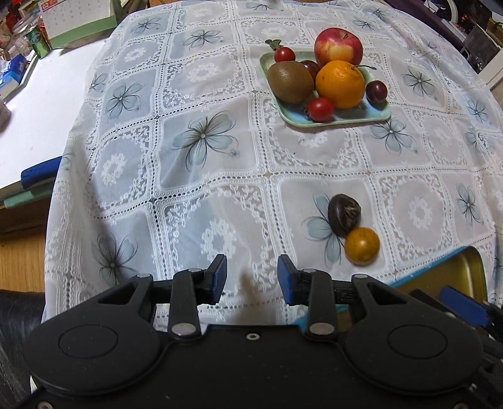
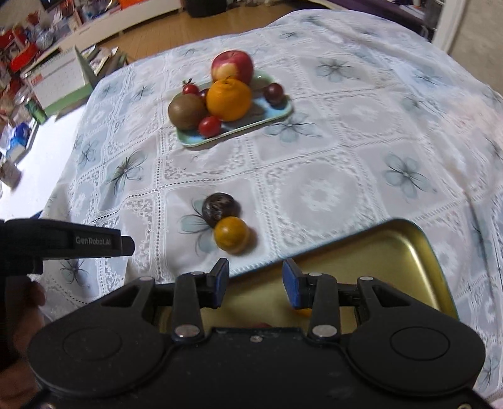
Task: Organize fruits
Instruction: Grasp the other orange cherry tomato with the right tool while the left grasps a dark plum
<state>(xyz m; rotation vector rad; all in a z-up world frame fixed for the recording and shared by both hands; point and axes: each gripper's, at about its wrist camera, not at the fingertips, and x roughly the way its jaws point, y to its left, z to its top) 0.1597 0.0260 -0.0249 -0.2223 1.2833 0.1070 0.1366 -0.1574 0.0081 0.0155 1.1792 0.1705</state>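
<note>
A pale green tray at the far side carries an apple, an orange, a kiwi, cherry tomatoes and dark plums. Nearer, a dark brown round fruit touches a small orange fruit on the cloth. A gold metal tin lies at the near right. My left gripper hovers open over bare cloth, left of the two loose fruits. My right gripper is open above the tin's near edge, nothing between its fingers.
A lace tablecloth with blue flowers covers the round table. A white side table with a calendar and clutter stands to the left. The left gripper's body and a hand show at the left of the right wrist view.
</note>
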